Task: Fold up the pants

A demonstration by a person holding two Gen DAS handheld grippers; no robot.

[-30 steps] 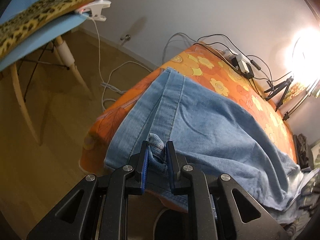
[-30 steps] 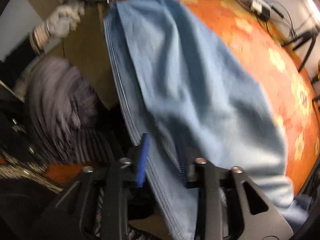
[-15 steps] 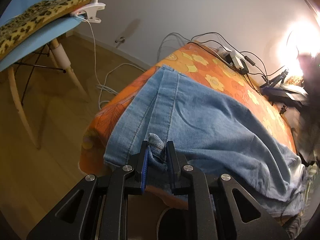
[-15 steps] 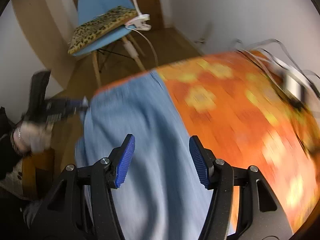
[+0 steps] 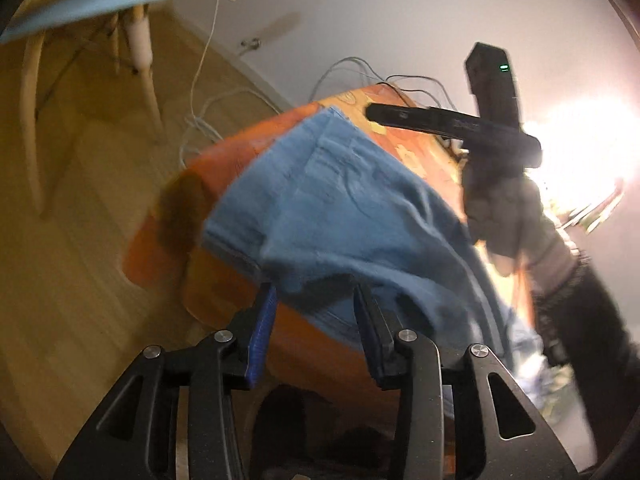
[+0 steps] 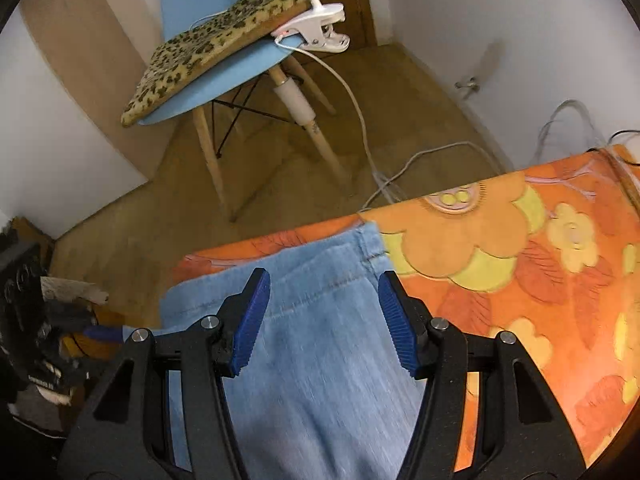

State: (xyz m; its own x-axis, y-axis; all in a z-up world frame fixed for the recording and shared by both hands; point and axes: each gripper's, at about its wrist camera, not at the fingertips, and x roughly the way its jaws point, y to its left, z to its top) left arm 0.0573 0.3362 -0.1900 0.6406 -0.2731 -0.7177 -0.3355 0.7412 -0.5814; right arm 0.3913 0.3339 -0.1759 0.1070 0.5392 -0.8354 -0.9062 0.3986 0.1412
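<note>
Light blue denim pants (image 5: 344, 208) lie on a table with an orange flowered cloth (image 6: 520, 248), one edge hanging over the near side. My left gripper (image 5: 314, 320) is open at that hanging edge, with cloth drooping between its blue pads (image 5: 262, 332). My right gripper (image 6: 324, 316) is open and empty above the leg end of the pants (image 6: 312, 312), near the hem. In the left wrist view the right gripper (image 5: 374, 112) shows as a dark bar over the far corner, held by a gloved hand.
A blue chair (image 6: 224, 40) with a leopard cushion stands on the wooden floor beyond the table, a white clip lamp (image 6: 316, 32) clamped to it. Cables (image 6: 400, 176) trail over the floor. A bright lamp (image 5: 580, 148) glares at the right.
My left gripper has opened and let go of the pants edge. My right gripper, open since half a second ago, has swung to the leg end near the hem.
</note>
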